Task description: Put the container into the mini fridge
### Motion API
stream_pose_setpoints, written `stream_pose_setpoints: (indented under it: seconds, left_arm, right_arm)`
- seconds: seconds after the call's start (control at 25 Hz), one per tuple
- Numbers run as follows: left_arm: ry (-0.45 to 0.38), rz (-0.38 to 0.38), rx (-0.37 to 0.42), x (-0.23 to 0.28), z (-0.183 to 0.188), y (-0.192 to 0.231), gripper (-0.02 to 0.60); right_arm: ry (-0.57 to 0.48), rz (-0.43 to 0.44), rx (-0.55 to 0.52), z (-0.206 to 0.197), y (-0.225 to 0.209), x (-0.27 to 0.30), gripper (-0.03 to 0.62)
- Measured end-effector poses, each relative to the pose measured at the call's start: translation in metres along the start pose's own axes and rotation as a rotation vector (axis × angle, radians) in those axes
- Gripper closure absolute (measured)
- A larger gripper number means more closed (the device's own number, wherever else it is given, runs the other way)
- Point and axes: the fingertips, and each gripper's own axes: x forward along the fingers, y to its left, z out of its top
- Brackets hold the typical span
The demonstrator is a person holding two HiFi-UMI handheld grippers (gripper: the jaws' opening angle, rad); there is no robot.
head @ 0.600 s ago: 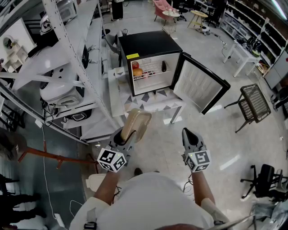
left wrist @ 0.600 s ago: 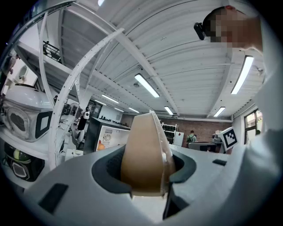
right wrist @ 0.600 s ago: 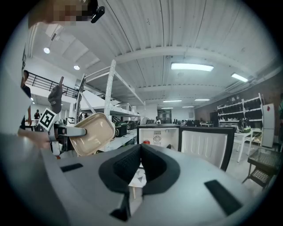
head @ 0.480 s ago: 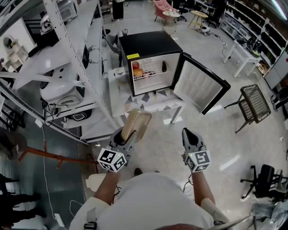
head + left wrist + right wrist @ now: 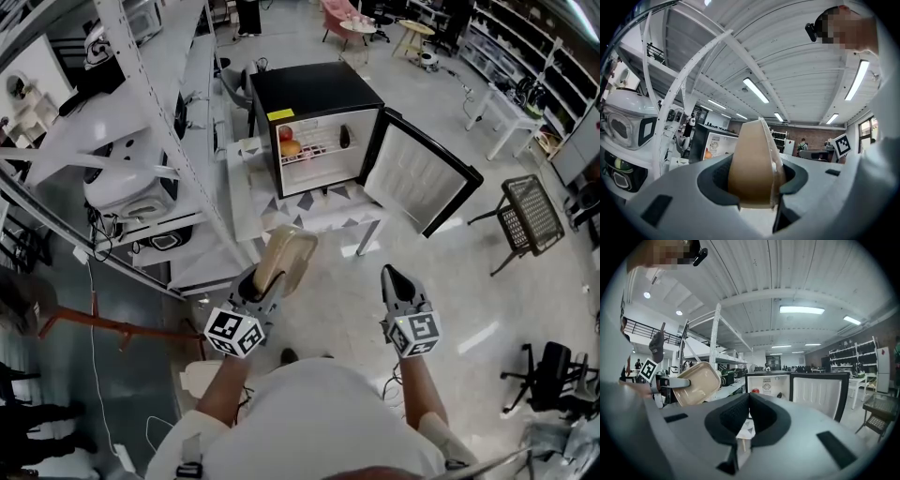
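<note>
one container (image 5: pixel 752 164) clamped in left fingers (image 5: pixel 717 177) | right fingers (image 5: pixel 732 420) together, empty

Looking steeply down from the head, well above both tools, taking in the grey left gripper (image 5: pixel 261 283), the grey right gripper (image 5: pixel 391 274) and, far ahead of them, the black cube-shaped mini fridge (image 5: pixel 314 103).

Riding on the left tool, facing level along its jaws, pressing close to the tan shallow plastic container (image 5: pixel 752 164).

Riding on the right tool, facing slightly downward, sharing the fridge (image 5: pixel 766 380) ahead with the head view, and catching the container (image 5: pixel 698 383) beside it.
</note>
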Motion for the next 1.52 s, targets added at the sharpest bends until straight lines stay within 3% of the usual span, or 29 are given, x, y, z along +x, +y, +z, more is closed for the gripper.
stream_pose_setpoints:
  seconds: [1.08, 1.52]
  left_arm:
    - [0.029, -0.105, -0.012, -0.023, -0.007, 0.043, 0.394]
    - [0.024, -0.092, -0.021, -0.023, -0.005, 0.064, 0.394]
  right_arm:
    - [0.025, -0.070, 0.012, -0.012, 0.057, 0.021, 0.586]
    - [0.054, -0.075, -0.001, -0.016, 0.068, 0.032, 0.586]
